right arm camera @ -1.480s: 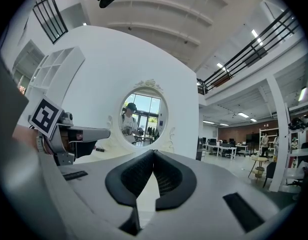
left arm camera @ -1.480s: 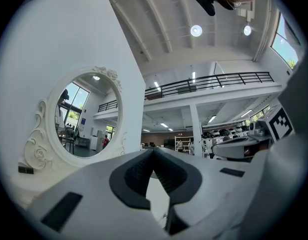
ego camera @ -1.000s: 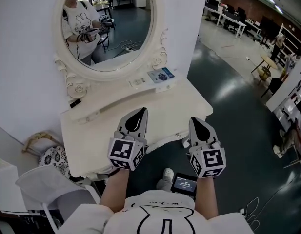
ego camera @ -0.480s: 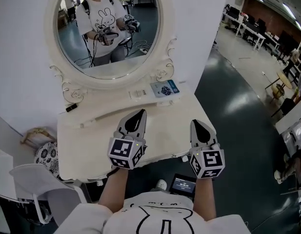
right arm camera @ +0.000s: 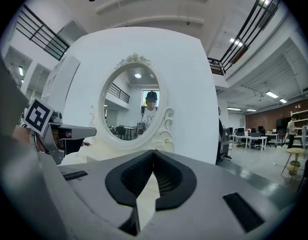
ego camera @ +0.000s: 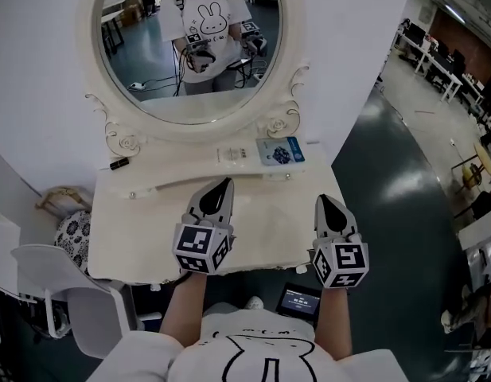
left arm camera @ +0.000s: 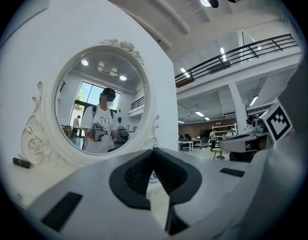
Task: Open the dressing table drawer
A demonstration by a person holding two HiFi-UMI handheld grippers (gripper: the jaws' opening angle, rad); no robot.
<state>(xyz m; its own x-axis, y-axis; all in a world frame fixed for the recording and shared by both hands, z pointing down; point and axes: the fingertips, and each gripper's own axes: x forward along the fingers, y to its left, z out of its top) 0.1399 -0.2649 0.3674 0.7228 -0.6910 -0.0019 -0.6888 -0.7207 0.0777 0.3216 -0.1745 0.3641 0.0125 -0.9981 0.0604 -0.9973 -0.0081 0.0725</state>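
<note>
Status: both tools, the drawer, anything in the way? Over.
Left tool shut, empty; right tool shut, empty; both above the dressing table top. Drawer front hidden under the tabletop edge, no tool on it. Nothing blocking seen.

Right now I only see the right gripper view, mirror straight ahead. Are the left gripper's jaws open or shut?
Observer: Shut. The left gripper view shows the left gripper with its jaws meeting at the tips, nothing between them.
Operator: Anything lying in front of me?
Observer: A blue-printed card sits on the dressing table, just below the oval mirror and right of its centre in the head view.
Operator: And off to the left?
Observer: A white chair stands beside the table's left front corner.
</note>
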